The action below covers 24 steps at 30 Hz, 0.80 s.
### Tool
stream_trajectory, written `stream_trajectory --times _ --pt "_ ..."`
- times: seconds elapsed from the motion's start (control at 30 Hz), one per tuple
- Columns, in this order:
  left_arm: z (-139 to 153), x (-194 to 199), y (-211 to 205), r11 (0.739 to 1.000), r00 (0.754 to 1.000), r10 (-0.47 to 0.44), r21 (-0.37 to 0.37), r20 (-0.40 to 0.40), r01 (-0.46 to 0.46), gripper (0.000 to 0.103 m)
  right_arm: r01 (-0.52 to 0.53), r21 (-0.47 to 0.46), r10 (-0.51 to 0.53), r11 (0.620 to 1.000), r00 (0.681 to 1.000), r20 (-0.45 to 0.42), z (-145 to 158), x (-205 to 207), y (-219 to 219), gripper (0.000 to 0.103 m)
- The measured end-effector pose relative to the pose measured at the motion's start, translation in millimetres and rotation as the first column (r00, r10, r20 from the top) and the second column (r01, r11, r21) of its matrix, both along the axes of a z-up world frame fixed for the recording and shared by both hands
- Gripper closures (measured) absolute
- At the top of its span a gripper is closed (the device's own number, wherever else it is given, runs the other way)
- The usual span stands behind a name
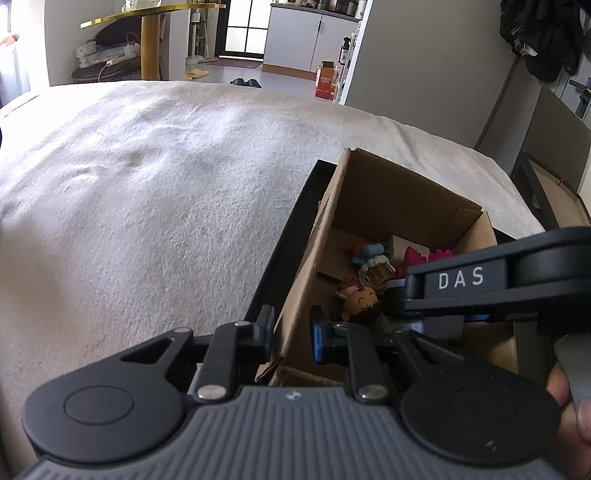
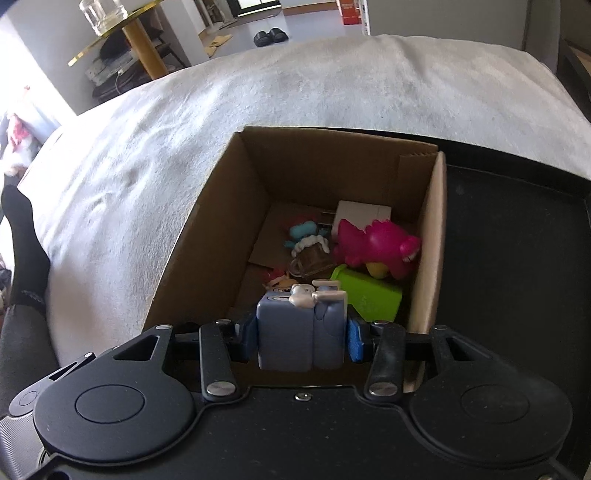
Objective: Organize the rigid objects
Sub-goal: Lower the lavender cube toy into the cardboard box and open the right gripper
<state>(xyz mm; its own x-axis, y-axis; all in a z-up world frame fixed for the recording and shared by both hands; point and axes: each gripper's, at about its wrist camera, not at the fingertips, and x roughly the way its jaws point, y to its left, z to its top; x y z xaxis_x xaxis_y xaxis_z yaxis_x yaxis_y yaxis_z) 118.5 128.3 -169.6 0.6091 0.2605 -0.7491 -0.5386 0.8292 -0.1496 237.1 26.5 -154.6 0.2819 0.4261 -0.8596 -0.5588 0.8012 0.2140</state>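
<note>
An open cardboard box (image 2: 229, 206) stands on a black tray (image 2: 517, 258) on a bed. Inside lie a pink dinosaur (image 2: 376, 247), a green block (image 2: 369, 299), a white charger (image 2: 362, 214), a brown mug toy (image 2: 310, 258) and a doll-head figure (image 1: 360, 301). My right gripper (image 2: 301, 338) is shut on a blue-grey block toy (image 2: 284, 325) with white bits on top, above the box's near edge. My left gripper (image 1: 291, 338) straddles the box's (image 1: 388, 192) left wall near its front corner, one finger outside and one inside, shut on it. The right gripper's black body (image 1: 480, 280) hangs over the box.
The tray (image 1: 280, 258) sits at the right side of the white blanket (image 1: 147, 203). A person's leg in a black sock (image 2: 22, 236) lies at the left. A hand (image 1: 569, 406) holds the right gripper. A gold side table (image 2: 110, 40) with a glass jar (image 2: 101, 14) stands beyond the bed.
</note>
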Motion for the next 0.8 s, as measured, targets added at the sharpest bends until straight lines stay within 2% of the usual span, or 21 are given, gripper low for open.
stream_trajectory --times 0.37,0.47,0.67,0.8 --pt "-4 0 1 1.0 1.0 -0.001 -0.003 -0.008 0.001 0.084 -0.035 -0.024 0.035 0.999 0.999 -0.024 1 0 6 0.058" --pt "-6 2 1 1.0 1.0 0.001 0.0 -0.015 -0.001 0.084 -0.046 -0.008 0.046 0.999 0.995 -0.084 -5 3 10 0.058" --pt "-10 4 0 1.0 1.0 -0.007 -0.003 -0.028 0.007 0.083 -0.059 -0.017 0.058 0.998 0.997 -0.059 -12 -2 14 0.058" --pt "-12 6 0 1.0 0.999 -0.008 -0.003 -0.039 0.008 0.083 -0.038 -0.021 0.036 0.999 0.995 -0.09 -13 0 12 0.059"
